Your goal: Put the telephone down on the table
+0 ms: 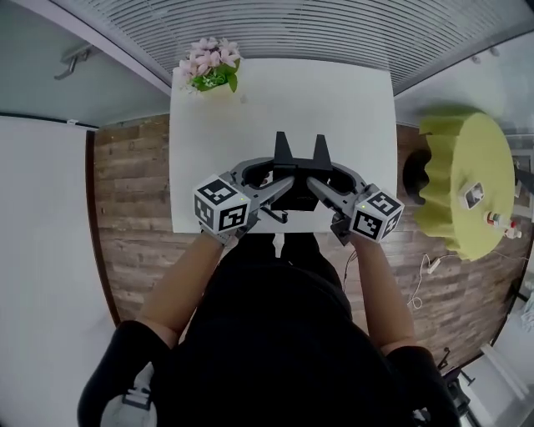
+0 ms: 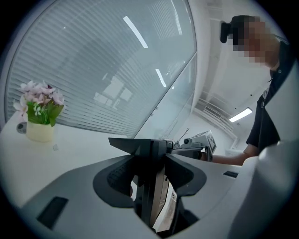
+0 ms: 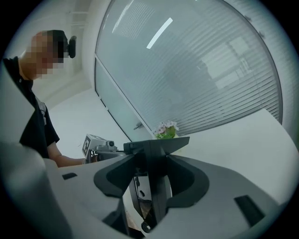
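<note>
In the head view the telephone [image 1: 300,160], a black piece with two upright horns, sits at the middle of the frame, over the near part of the white table [image 1: 250,108]. Both grippers hold it from the sides. The left gripper [image 1: 279,182] comes in from lower left and the right gripper [image 1: 321,182] from lower right, their marker cubes just beyond the table's near edge. Whether the telephone's underside touches the table cannot be told.

The left gripper view shows its jaws closed on the telephone [image 2: 150,151], one grey pad pressed to each side of a dark upright slab; the other gripper shows just right of centre behind it. The right gripper view shows the same: its jaws clamp the telephone [image 3: 156,154] from both sides, with the left gripper at centre left.

Flowers [image 1: 212,65] stand at the table's far left corner, well apart from the telephone. Blinds [image 1: 292,25] run along the top of the frame. A wooden floor [image 1: 133,208] shows on both sides of the table, and a yellow table [image 1: 467,158] stands at the right edge.
</note>
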`<state>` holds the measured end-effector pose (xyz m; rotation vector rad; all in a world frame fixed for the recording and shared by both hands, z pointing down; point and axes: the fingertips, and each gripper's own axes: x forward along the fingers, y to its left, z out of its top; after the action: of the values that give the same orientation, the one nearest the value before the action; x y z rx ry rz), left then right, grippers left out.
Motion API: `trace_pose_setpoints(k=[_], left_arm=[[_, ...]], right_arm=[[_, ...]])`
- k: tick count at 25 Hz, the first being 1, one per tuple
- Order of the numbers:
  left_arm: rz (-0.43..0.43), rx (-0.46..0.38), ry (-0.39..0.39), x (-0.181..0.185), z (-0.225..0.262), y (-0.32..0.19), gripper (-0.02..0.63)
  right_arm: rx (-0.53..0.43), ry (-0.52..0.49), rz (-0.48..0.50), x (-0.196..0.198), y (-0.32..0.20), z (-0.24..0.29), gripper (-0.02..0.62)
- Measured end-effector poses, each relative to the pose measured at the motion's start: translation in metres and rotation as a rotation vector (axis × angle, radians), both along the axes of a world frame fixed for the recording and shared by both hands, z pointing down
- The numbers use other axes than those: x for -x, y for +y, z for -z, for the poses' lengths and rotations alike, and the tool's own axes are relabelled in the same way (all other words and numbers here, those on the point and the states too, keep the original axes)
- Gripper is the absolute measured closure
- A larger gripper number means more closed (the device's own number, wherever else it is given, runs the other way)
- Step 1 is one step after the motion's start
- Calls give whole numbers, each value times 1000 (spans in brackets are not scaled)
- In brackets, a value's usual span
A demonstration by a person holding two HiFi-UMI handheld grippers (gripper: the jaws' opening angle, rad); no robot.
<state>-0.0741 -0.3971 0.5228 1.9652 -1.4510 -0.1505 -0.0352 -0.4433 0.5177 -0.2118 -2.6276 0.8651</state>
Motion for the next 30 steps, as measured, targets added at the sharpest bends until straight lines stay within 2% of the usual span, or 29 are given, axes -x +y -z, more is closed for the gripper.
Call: trace_pose_setpoints(k=[12,30], left_arm=[[52,113,96,25,-77,-39,394],[91,222,185,63,-146,-71,393]], right_arm=[[117,126,36,27,-40,-77,368],[219,223,52,68,-73,-147,368]])
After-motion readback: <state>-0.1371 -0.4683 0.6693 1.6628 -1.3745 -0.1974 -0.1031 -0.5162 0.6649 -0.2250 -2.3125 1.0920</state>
